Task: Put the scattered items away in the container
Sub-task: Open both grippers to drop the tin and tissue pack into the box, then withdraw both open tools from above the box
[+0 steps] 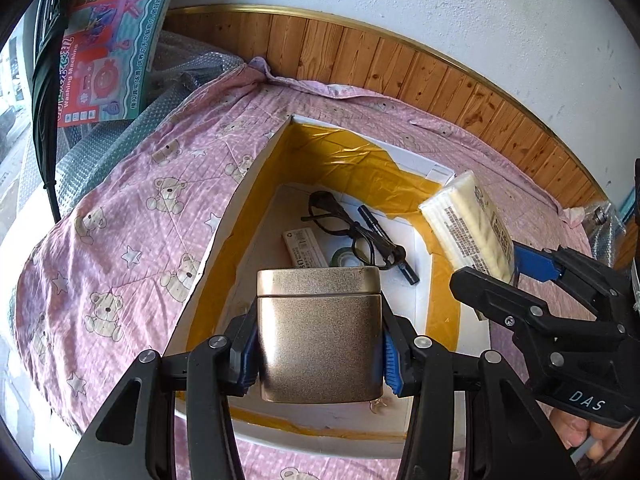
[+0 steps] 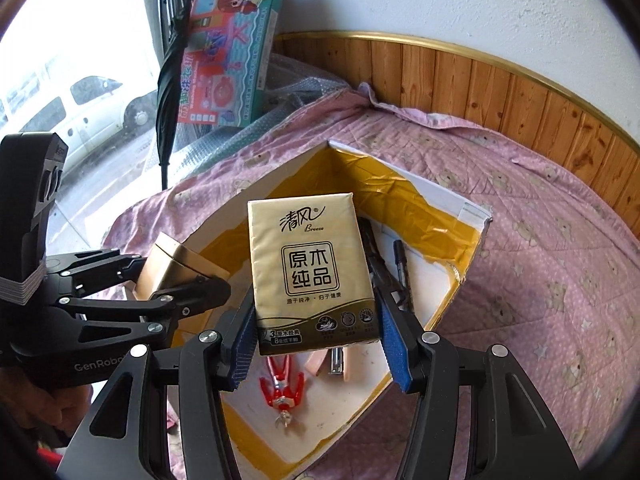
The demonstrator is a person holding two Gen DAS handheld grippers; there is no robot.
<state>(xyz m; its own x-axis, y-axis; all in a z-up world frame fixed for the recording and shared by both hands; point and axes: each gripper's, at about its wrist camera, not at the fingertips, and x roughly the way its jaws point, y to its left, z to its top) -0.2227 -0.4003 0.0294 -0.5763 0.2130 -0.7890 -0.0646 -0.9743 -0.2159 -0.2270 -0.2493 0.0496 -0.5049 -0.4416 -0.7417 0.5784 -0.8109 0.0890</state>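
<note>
My left gripper [image 1: 318,350] is shut on a gold metal tin [image 1: 318,332], held above the near end of a white cardboard box [image 1: 224,240] lined with yellow tape. My right gripper [image 2: 316,346] is shut on a gold tissue pack [image 2: 310,268], also above the box [image 2: 472,216]. In the left wrist view that tissue pack [image 1: 468,226] hangs over the box's right side in the right gripper [image 1: 500,276]. In the right wrist view the tin [image 2: 176,264] sits at the left in the left gripper [image 2: 172,280]. Inside lie black glasses [image 1: 352,232], a black pen [image 1: 388,244], a tape roll [image 1: 342,258], a small label box [image 1: 306,250] and a red toy figure [image 2: 282,384].
The box rests on a pink bear-print bedsheet [image 1: 120,240]. A wooden panel [image 1: 400,68] and white wall run behind. A colourful toy carton [image 1: 108,40], a folded black umbrella [image 2: 170,76] and bubble wrap [image 1: 92,148] stand at the far left. A person's fingers [image 1: 588,432] hold the right gripper's handle.
</note>
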